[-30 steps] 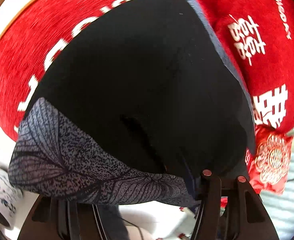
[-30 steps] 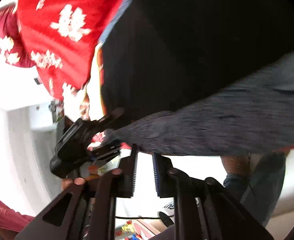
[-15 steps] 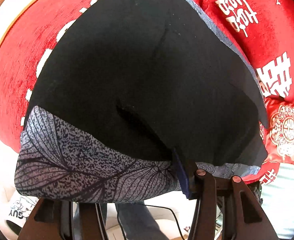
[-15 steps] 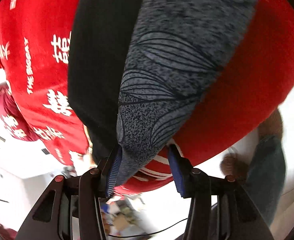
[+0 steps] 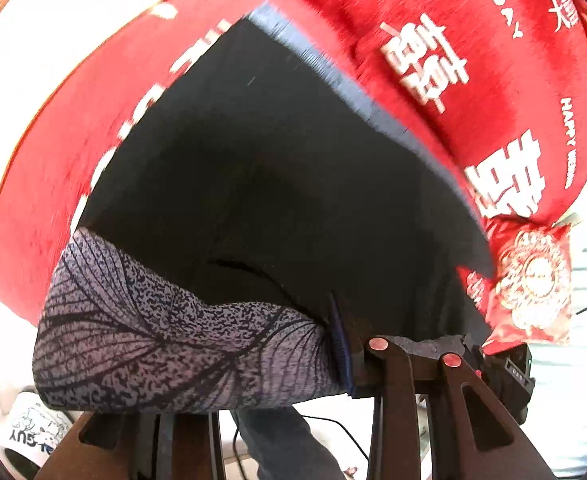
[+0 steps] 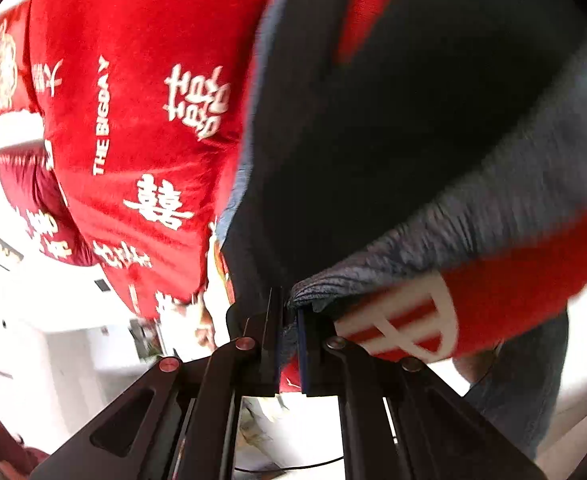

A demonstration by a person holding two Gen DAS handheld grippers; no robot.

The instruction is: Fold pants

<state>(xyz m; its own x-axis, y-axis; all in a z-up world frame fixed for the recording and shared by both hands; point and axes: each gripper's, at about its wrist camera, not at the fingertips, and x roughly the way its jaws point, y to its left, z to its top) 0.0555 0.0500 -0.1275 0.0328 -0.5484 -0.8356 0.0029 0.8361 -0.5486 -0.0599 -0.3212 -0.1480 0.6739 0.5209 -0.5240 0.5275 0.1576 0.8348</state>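
Through my left wrist camera, my left gripper (image 5: pixel 261 360) has just been closing and now pinches the pants (image 5: pixel 277 184) by the grey leaf-patterned waistband (image 5: pixel 165 340), which bunches between my fingers; only the right-hand finger, with its blue pad (image 5: pixel 343 354), shows clearly, the other being buried under the cloth. Ahead of the gripper the black body of the pants spreads away in a broad panel, with a blue-grey edge (image 5: pixel 357 92) running along its far right side. The pants lie over a red blanket (image 5: pixel 493 60) printed with white characters and lettering, which wraps around them on the left, beyond and to the right. A red patterned cushion (image 5: pixel 533 280) sits just right of my fingertips. Below left of the gripper a white mug (image 5: pixel 33 436) stands on the pale floor.

Through my right wrist camera, my right gripper (image 6: pixel 289 336) has also just been closing and clamps a thin fold of the same grey waistband (image 6: pixel 473 216) between its blue pads (image 6: pixel 302 352), the jaws nearly together. From the grip the band sweeps up and to the right, blurred, and the black cloth rises straight ahead. The red blanket fills the space to the left and shows beneath the band on the right. A person's leg in jeans (image 6: pixel 525 392) stands lower right of the gripper.
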